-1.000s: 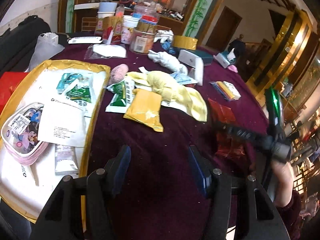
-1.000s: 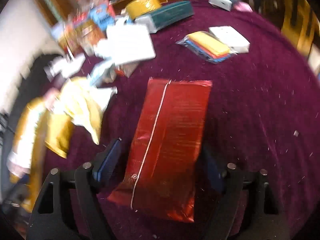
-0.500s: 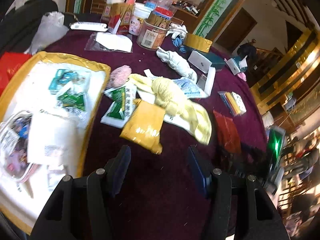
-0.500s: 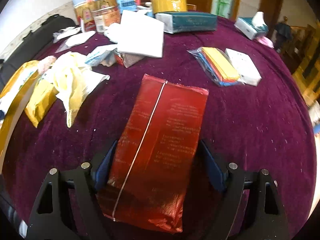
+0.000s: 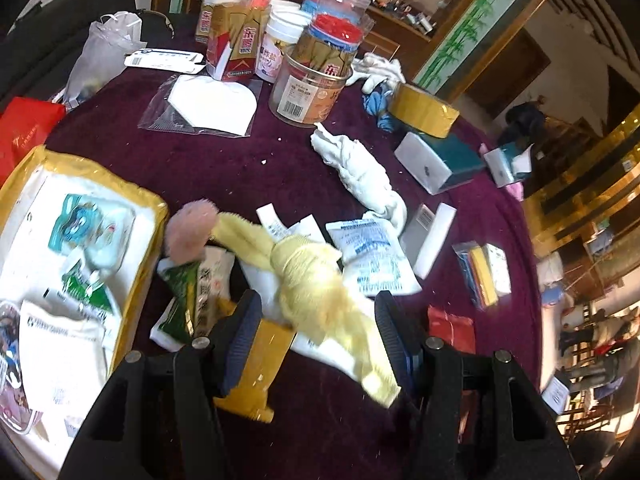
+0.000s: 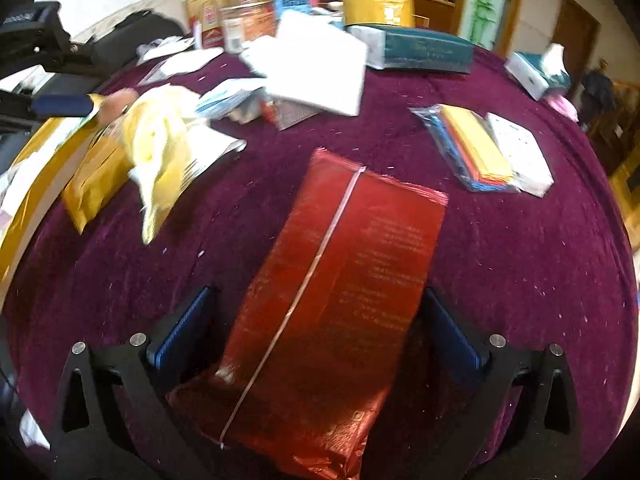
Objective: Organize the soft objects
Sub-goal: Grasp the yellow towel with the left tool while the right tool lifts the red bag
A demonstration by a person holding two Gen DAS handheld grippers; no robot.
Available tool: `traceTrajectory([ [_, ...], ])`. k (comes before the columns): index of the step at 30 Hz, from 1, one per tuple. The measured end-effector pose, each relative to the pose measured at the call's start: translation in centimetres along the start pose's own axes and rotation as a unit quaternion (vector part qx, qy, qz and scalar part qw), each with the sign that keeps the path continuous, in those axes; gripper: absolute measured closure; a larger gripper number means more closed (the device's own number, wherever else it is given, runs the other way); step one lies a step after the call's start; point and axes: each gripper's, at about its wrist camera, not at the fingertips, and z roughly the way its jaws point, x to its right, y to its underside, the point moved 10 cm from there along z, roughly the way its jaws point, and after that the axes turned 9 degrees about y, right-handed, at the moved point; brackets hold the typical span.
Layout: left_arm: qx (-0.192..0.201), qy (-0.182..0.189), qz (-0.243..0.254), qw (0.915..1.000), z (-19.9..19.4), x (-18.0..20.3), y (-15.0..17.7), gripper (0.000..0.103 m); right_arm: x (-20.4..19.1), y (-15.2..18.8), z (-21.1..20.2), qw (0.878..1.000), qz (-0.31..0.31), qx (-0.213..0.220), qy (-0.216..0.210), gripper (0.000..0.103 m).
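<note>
right fingers opening, straddling the red foil pouch, print unreadable; left fingers half-open, empty.

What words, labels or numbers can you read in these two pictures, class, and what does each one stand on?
"东": on a gold sachet standing in the clear jar.
"东": on the red and gold carton; the rest of its name is blurred.
Too blurred or small to read: the gold print on the red pouch, the green packet, the blue-printed sachet, the jar's barcode label.
</note>
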Motion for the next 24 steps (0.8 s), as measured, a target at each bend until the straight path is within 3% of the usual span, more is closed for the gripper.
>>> traceTrajectory([
  [2,-0.005,-0.015,-0.004,0.9999,1.0,0.1,-0.2,0.044,0.9,-0.3,0.0,1.0,0.025,0.004,0.01,0.017],
  [3,-0.01,-0.021,-0.005,0.9997,1.5,0.2,-0.2,0.044,1.8,-0.4,-0.2,0.999,0.044,0.011,0.021,0.02],
  [5,-0.021,-0.036,-0.004,0.9991,2.8,0.2,0.0,0.044,2.7,-0.5,-0.3,0.998,0.061,0.017,0.026,0.038],
  [9,-0.051,-0.051,-0.013,0.9973,5.0,-0.2,0.9,0.044,3.5,-0.6,-0.3,0.996,0.071,0.02,0.047,0.042],
  [12,-0.062,-0.05,-0.018,0.9966,6.6,-0.8,1.4,0.044,3.8,-0.6,-0.5,0.995,0.079,0.021,0.05,0.051],
  [14,-0.043,-0.032,-0.015,0.9984,6.8,-0.9,1.2,0.046,4.1,-0.6,-0.6,0.995,0.09,0.022,0.046,0.054],
  [17,-0.027,-0.018,0.001,0.9995,6.3,-1.0,1.2,0.056,4.6,-0.5,-0.8,0.993,0.108,0.025,0.036,0.055],
  [19,-0.013,-0.001,0.002,0.9999,5.4,-1.1,1.4,0.057,4.9,-0.5,-0.9,0.992,0.122,0.026,0.024,0.056],
  [24,0.039,0.028,0.076,0.996,0.3,0.7,2.5,0.057,5.3,-0.5,-1.0,0.987,0.158,0.027,-0.018,0.056],
])
